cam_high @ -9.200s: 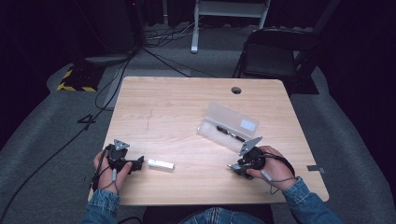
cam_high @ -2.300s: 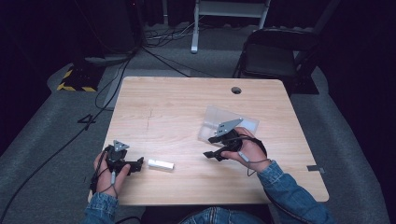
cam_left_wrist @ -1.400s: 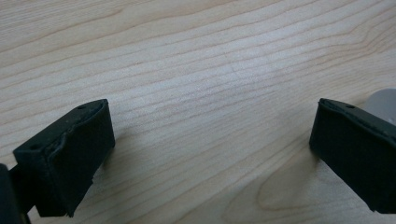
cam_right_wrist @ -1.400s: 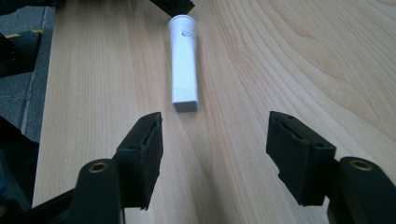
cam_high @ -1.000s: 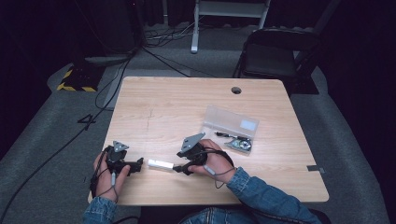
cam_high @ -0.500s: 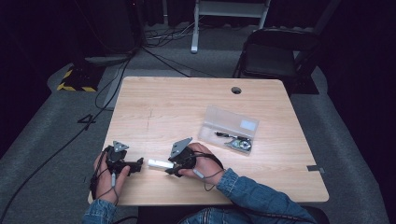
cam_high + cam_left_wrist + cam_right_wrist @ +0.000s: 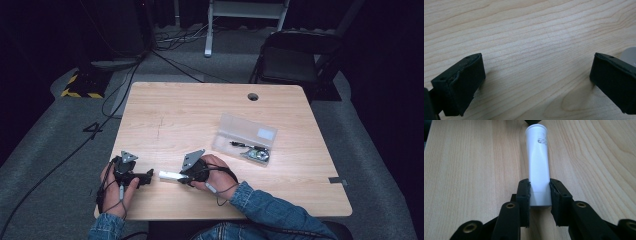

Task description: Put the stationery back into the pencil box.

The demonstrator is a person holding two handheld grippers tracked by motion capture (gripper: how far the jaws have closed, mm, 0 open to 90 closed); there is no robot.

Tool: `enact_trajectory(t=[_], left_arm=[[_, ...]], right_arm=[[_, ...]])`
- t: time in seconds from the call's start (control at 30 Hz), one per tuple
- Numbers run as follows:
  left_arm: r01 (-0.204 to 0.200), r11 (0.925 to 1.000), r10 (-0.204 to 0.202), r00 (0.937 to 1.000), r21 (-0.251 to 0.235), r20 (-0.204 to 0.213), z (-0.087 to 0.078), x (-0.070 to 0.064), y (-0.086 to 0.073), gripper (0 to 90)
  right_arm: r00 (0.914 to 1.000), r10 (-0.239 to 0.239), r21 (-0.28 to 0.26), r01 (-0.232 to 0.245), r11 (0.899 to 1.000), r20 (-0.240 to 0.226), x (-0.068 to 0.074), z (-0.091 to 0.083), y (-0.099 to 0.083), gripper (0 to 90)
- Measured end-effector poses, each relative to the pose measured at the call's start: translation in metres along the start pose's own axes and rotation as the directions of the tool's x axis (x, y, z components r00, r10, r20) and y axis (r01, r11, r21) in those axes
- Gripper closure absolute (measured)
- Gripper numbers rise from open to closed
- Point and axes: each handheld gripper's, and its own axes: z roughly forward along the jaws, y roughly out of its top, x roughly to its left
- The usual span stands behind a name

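Two grippers sit low over the counter (image 7: 210,115). On the right gripper (image 7: 539,192), the fingers (image 7: 523,195) press both sides of a white tube (image 7: 538,167), which lies flat on the wood, well to the left of the clear case (image 7: 245,137). Just beyond the tube's far end, the left gripper (image 7: 145,178) rests, its fingers (image 7: 461,82) spread wide with bare wood between.

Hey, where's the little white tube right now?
The white tube lies on the table near its front edge in the high view, between the two grippers; the right gripper has its fingers closed on one end.
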Motion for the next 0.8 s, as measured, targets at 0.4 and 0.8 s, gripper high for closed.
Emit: enact_trajectory(t=[0.4,0.8], left_arm=[[0.000,1.0000,0.000,1.0000,0.000,0.000,0.000,0.000,0.000,0.3],[0.000,1.0000,0.000,1.0000,0.000,0.000,0.000,0.000,0.000,0.2]], right_arm=[[0.9997,0.004,0.001,-0.004,1.000,-0.025,-0.001,-0.007,0.000,72.0],[0.9992,-0.024,-0.058,0.022,0.998,-0.033,0.000,-0.037,0.006,72.0]])
